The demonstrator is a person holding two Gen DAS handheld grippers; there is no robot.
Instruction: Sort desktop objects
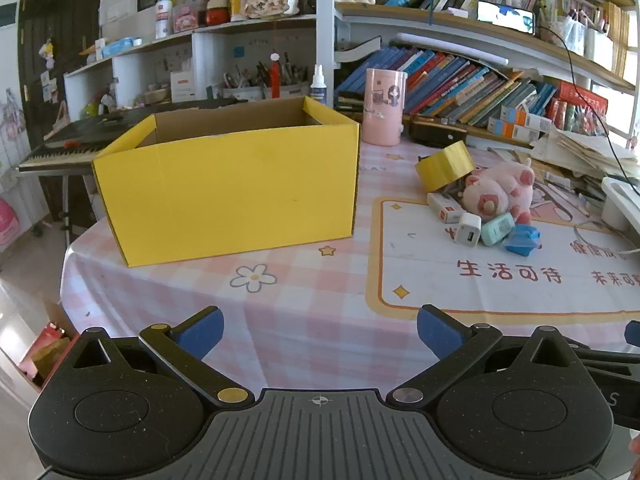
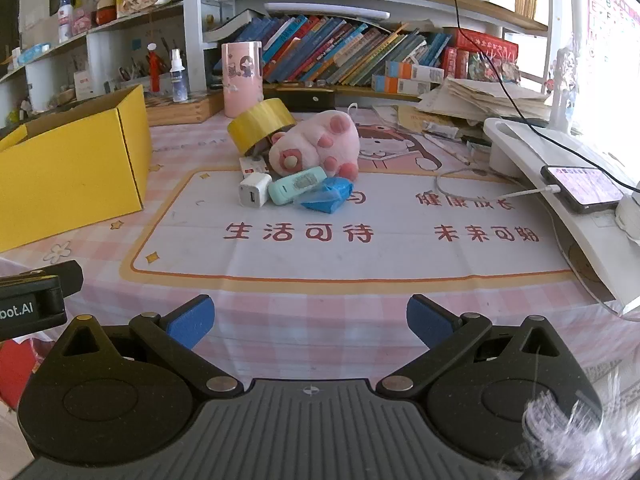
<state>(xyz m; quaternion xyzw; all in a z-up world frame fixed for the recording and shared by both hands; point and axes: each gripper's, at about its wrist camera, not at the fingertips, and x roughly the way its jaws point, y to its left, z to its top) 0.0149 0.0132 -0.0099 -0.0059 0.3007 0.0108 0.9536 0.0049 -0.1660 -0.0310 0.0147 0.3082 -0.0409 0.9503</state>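
1. Fingers first: both pairs spread as wide as they go, nothing between them. Left gripper [image 1: 320, 334] hanging over the checked tablecloth [image 1: 304, 320] short of the yellow box [image 1: 228, 196]; right gripper [image 2: 310, 322] likewise bare, over the cloth's near edge, well short of the clutter.
2. Yellow box: open-topped, standing upright at the left of the table, apparently the place for the sorted things. Inside floor hidden from both views, so contents unknown.
3. Pink plush toy [image 2: 316, 144]: lying to the right of the box, well apart from it, at the back of the heap. Soft and bulky; best gripped across the body, not by a paw.
4. Yellow tape roll [image 2: 262, 124]: tilted, leaning at the plush on its box-facing side. Likely to roll or drop if the plush goes first; worth lifting early, pinched across the band.
5. Small items touching one another on the near side of the plush, right of the box:
   - blue crumpled item [image 2: 326, 196], farthest from the box;
   - mint-green case [image 2: 296, 186], leaning on the blue one;
   - white charger plug [image 2: 254, 192], nearest the box of the front three;
   - white red-marked block [image 2: 252, 165], behind the plug, half hidden under the tape.
6. Judgement on the step in hand: nothing picked yet. Sensible start with the right gripper on an outer piece such as the plug, approaching low with the jaws straddling one item only, to avoid dragging its neighbours.
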